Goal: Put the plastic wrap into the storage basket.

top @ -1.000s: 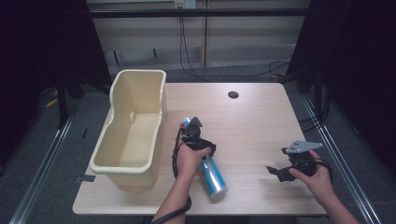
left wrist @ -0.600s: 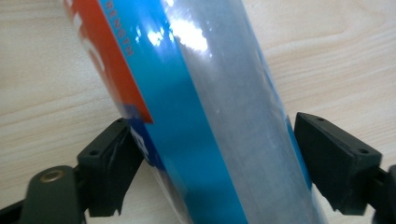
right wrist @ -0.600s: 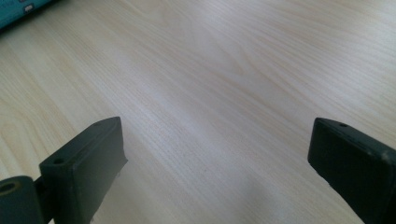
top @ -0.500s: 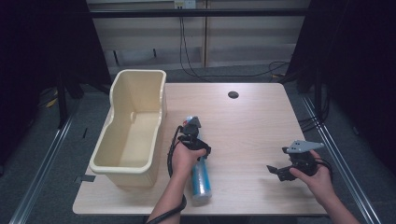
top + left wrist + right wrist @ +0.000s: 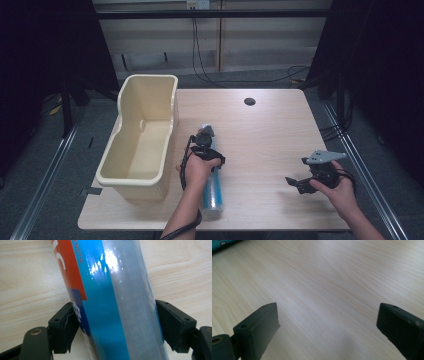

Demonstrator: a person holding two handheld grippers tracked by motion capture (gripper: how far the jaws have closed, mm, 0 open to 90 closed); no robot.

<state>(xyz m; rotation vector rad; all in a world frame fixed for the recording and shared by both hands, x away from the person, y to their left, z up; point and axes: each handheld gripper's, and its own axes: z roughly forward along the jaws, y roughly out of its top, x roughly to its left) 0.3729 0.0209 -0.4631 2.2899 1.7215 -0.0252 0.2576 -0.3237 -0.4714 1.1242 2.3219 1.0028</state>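
The left gripper [image 5: 117, 322] had its jaws closing in around the one blue tube [image 5: 213, 192], and in the left gripper view both black pads [image 5: 62, 327] sat tight against its sides, so the grip looked made. The tube lay flat on the table [image 5: 270, 130] near the front edge, just right of the single cream bin [image 5: 142, 145], which stood empty. Judging from that, the pick was only beginning: the tube had been clamped but not lifted, and carrying it over and dropping it into the bin was probably all left to do. The right gripper [image 5: 296, 183] hovered well apart over bare wood at the right, jaws spread wide with nothing between them. Count: one tube, one bin, two grippers.
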